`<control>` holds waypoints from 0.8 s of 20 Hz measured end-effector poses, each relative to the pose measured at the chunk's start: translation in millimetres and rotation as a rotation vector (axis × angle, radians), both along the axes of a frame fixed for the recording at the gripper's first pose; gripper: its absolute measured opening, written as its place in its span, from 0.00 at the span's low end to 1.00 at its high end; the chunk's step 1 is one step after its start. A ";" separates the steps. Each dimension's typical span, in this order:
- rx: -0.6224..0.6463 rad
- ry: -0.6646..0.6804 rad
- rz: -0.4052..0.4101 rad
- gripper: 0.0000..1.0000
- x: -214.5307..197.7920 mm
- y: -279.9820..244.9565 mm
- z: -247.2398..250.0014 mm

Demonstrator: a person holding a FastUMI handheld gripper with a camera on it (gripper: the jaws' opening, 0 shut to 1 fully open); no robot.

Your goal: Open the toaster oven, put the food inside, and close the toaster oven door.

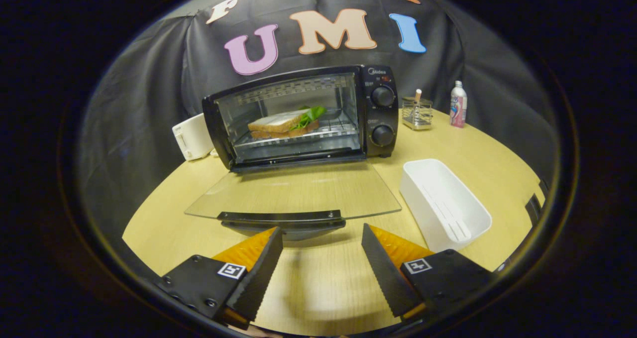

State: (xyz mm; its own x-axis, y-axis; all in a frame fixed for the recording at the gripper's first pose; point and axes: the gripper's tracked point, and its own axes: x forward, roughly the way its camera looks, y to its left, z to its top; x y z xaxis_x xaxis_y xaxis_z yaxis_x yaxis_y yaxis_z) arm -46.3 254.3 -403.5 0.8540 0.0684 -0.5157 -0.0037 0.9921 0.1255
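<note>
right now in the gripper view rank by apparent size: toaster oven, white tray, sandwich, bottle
1. toaster oven
2. white tray, nearer the camera, so it may look oversized
3. sandwich
4. bottle, farthest back

Jaws of the gripper stand open, just short of the lowered door handle.

— What are we seeing of the gripper [322, 238]?

— We see its two fingers [259, 273] reaching forward side by side, spread wide apart with a broad gap between them.

— Are we holding anything?

— No, we see nothing between the fingers; both toothed inner faces are bare and turned toward each other.

— And the pose?

— We see the fingers level and pointing straight ahead, angled slightly inward at the tips, each mounted on a dark block bearing a small square marker.
</note>
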 end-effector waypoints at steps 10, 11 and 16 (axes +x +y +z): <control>-0.027 -0.169 0.019 0.99 27.2 3.6 73.6; -0.035 -0.187 0.021 0.99 30.7 3.9 81.5; -0.018 -0.234 0.037 0.99 53.1 10.8 104.7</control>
State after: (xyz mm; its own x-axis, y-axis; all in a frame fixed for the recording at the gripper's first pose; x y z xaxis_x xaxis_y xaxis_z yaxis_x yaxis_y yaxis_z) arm 6.8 265.1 -298.8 0.9474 0.0942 -0.3058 -0.0667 0.9928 0.0993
